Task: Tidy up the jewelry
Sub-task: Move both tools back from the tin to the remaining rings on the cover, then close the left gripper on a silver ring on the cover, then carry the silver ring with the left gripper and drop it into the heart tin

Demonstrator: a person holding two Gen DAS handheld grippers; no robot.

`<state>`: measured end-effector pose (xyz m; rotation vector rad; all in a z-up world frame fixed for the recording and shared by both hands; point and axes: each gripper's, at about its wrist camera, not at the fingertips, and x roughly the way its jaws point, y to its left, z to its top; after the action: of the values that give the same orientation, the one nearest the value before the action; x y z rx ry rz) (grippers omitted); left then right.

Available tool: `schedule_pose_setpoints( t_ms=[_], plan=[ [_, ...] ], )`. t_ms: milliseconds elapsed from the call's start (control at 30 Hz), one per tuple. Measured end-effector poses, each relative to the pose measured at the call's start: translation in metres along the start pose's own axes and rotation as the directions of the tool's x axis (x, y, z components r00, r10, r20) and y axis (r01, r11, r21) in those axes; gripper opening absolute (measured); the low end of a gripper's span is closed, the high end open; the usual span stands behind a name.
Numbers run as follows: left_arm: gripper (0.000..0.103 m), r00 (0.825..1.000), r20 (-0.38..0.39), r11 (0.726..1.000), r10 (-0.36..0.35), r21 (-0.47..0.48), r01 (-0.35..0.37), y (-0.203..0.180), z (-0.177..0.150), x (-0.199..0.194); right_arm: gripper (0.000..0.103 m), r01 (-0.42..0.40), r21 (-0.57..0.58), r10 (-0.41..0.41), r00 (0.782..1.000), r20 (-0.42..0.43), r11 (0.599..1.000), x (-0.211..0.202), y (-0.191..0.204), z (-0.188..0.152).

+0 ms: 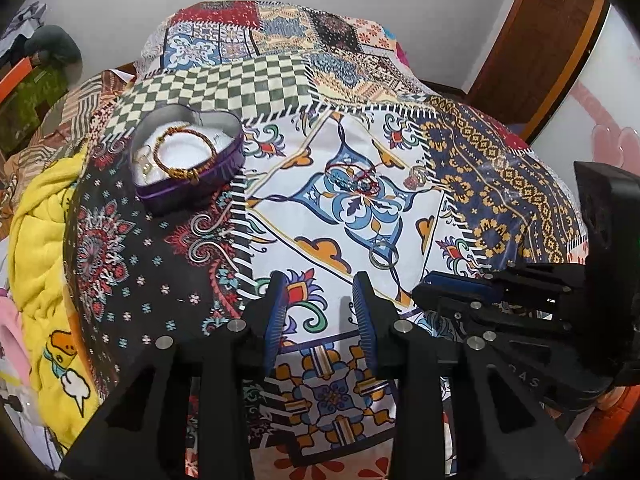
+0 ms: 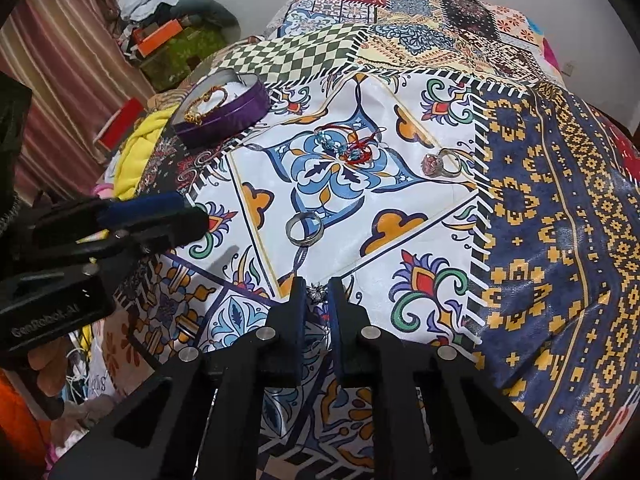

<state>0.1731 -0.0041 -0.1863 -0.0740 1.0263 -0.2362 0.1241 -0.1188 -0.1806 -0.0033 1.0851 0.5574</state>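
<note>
Over a bed draped in a patchwork cloth (image 2: 400,184), our right gripper (image 2: 318,294) pinches a small silvery trinket (image 2: 317,293) between its nearly closed fingers. Our left gripper (image 1: 320,300) hangs with its fingers spread and nothing between them. A plain silver band (image 2: 305,229) lies on the cloth just ahead of the right gripper; a pink-stoned ring (image 2: 442,163) and a red-and-blue beaded bracelet (image 2: 348,146) lie farther off. A purple heart-shaped tin (image 1: 188,160) at the left holds a braided gold bracelet (image 1: 185,154).
</note>
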Motion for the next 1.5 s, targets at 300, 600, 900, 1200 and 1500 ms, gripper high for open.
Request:
schedule_pose_setpoints(
  t_ms=[300, 600, 900, 1200, 1500],
  plan=[
    [0.033, 0.998, -0.053, 0.999, -0.034, 0.040, 0.036, -0.020, 0.002, 0.022, 0.009, 0.017, 0.040, -0.019, 0.998, 0.063, 0.999, -0.019, -0.016, 0.004],
    [0.032, 0.996, -0.054, 0.996, -0.068, 0.057, 0.071, -0.041, 0.015, 0.046, 0.010, 0.041, 0.086, -0.052, 0.990, 0.129, 0.995, -0.043, -0.039, 0.012],
    [0.020, 0.998, -0.032, 0.996, -0.052, 0.075, 0.054, -0.045, 0.016, 0.045, 0.010, 0.035, 0.087, -0.047, 0.989, 0.138, 0.996, -0.044, -0.041, 0.017],
    [0.020, 0.998, 0.040, 0.998, -0.042, 0.042, 0.040, -0.029, 0.025, 0.020, 0.010, 0.029, 0.056, -0.039, 0.981, 0.189, 0.998, -0.055, -0.029, 0.035],
    [0.020, 0.987, 0.160, 1.000, 0.002, -0.006, -0.001, -0.001, 0.035, -0.022, 0.010, 0.023, -0.018, -0.018, 0.966, 0.257, 1.000, -0.068, 0.004, 0.065]
  ],
)
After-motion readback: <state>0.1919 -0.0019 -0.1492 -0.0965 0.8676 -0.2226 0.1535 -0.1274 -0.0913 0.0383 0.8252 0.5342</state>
